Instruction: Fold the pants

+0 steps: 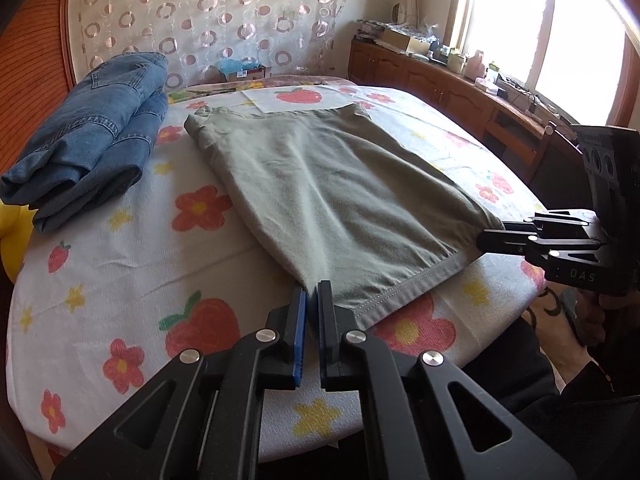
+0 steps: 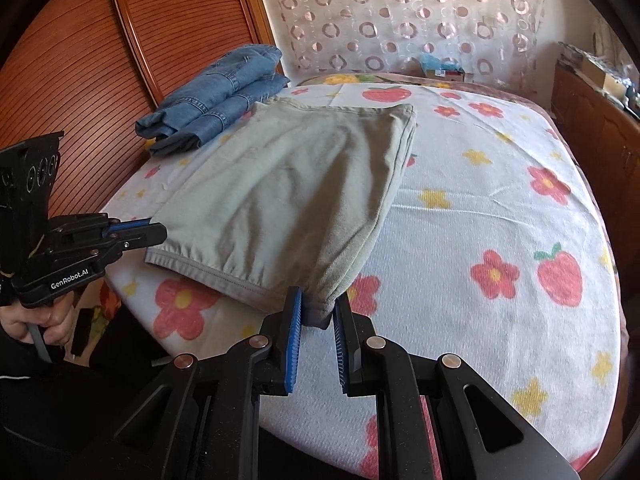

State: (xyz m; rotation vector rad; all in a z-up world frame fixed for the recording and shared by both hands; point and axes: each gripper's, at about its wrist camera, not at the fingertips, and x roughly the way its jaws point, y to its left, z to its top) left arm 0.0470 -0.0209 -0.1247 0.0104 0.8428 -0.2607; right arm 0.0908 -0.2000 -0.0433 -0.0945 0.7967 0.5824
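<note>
Both grippers are angling downward over the bed (image 1: pixel 100 248). The left gripper (image 1: pixel 313 292) and right gripper (image 2: pixel 318 300) are each pinching a near corner of the olive pants (image 1: pixel 320 184), which are lying folded, smooth, toward twelve o'clock beside folded jeans (image 1: pixel 96 128).

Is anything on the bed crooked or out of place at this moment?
Nothing is spilled or damaged. The green pants lie at a slant on the flowered sheet, and their near hem overhangs the bed edge, where both claws grip its corners. The folded jeans sit neatly apart.
</note>
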